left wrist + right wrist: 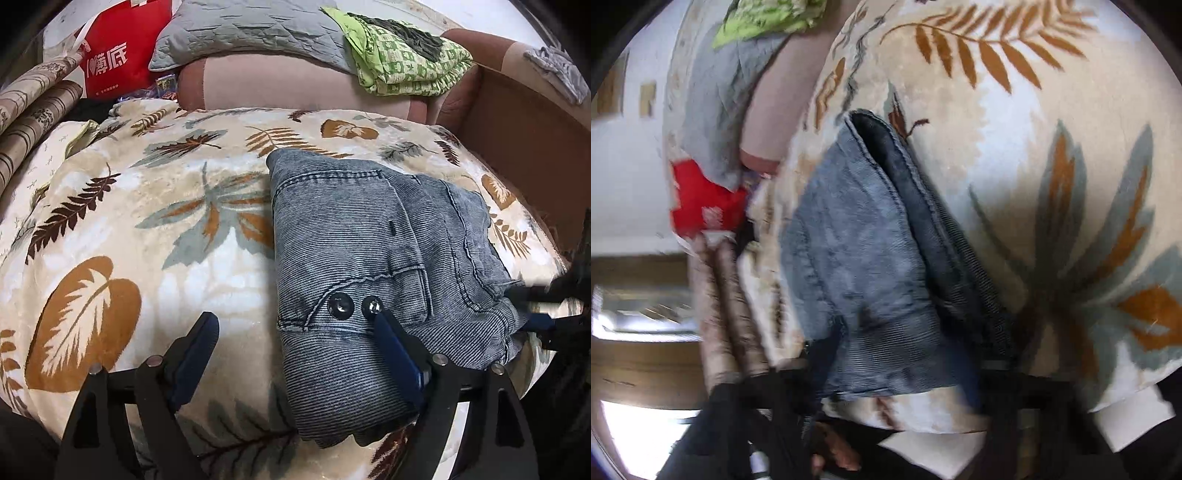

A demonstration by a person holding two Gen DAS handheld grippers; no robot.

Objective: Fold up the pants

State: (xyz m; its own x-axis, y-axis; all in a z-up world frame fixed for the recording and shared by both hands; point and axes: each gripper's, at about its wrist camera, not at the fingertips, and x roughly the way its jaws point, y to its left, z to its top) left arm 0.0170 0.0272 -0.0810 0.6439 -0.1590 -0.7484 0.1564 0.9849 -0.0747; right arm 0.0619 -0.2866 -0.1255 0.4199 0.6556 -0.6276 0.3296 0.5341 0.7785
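The blue-grey corduroy pants (369, 266) lie folded into a compact stack on the leaf-print blanket (147, 229). My left gripper (295, 325) is open just above them; its right finger (395, 350) rests over the waistband by two metal buttons (356, 306), its left finger (195, 354) is over bare blanket. My right gripper (543, 306) shows blurred at the pants' right edge. In the tilted, blurred right wrist view the pants (886, 266) lie between the two dark fingers (820, 362); the jaws stand apart around the fabric edge.
Behind the blanket is a pink sofa back (280, 85) with a grey quilted pillow (251, 33) and a green patterned cloth (406, 59). A red bag (118, 55) and striped rolled fabric (33, 122) stand at the left. A brown cardboard box (524, 140) is at the right.
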